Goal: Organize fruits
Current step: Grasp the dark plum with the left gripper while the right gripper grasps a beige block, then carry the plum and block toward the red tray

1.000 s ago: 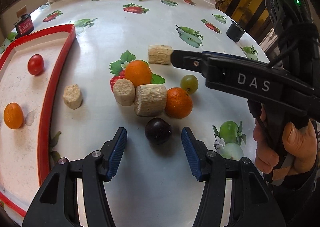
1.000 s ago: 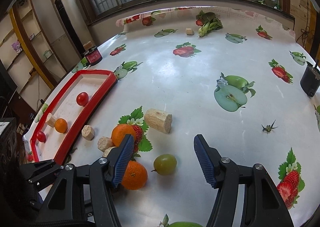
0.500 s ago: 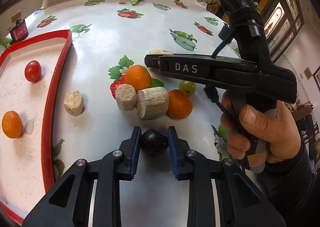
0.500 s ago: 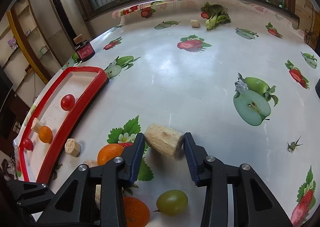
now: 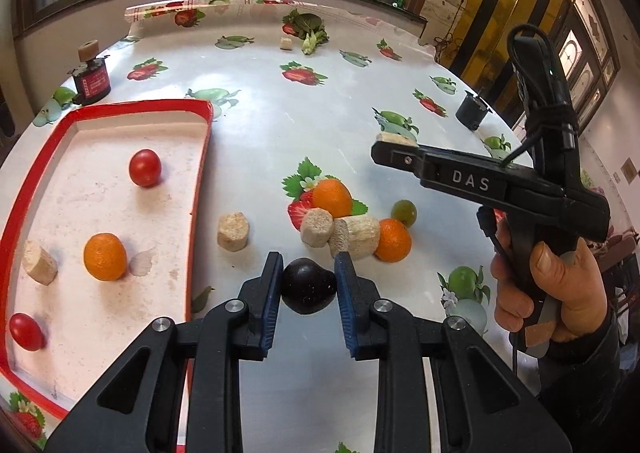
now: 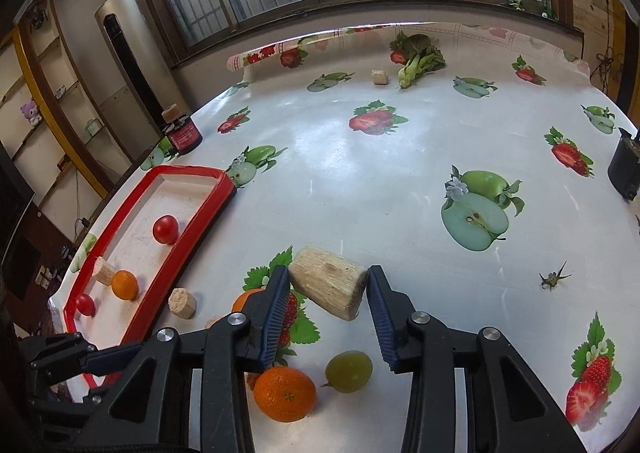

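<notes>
My left gripper is shut on a dark purple plum and holds it above the table near the red tray. The tray holds two red tomatoes, an orange and a beige chunk. My right gripper is shut on a beige log piece, lifted off the table. Two oranges, a green grape and several beige chunks lie in a cluster on the table; the grape and an orange show under my right gripper.
A beige chunk lies beside the tray's right rim. A red jar stands at the back left, a black cup at the right edge. Greens and a small chunk lie far back. A small insect-like stem lies right.
My left gripper closed on the plum and lifted it. My right gripper moved forward over the log piece, closed on it and raised it.
</notes>
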`<state>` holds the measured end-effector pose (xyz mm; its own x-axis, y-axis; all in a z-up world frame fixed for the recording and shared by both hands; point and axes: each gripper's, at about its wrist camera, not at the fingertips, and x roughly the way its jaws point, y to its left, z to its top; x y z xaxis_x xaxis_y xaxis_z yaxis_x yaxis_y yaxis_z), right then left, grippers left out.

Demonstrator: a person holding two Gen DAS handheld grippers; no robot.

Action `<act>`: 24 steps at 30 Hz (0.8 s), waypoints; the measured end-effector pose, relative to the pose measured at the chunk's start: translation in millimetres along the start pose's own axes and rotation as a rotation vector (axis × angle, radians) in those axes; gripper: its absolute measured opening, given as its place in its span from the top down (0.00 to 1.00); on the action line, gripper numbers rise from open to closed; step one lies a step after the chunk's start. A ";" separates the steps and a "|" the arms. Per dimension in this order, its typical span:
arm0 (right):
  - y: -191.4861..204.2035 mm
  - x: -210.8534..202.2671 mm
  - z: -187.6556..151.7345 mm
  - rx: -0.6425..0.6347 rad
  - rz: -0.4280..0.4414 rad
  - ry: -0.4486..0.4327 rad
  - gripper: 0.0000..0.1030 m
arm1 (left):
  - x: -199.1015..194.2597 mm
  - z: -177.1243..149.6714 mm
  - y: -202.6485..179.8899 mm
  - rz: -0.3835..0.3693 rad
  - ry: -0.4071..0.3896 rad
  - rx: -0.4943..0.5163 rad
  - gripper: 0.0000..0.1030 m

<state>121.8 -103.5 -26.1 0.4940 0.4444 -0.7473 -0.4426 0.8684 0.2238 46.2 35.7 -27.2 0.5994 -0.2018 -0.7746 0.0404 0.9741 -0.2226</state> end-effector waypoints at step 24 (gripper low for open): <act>40.8 -16.0 -5.2 -0.075 0.019 -0.003 0.60 | -37.8 7.3 57.5 0.089 -0.099 -0.119 0.77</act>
<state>91.9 -76.3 -8.3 0.4871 0.4618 -0.7413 -0.5067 0.8407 0.1908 31.6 100.1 -6.4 0.6724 -0.0985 -0.7336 -0.1078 0.9675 -0.2287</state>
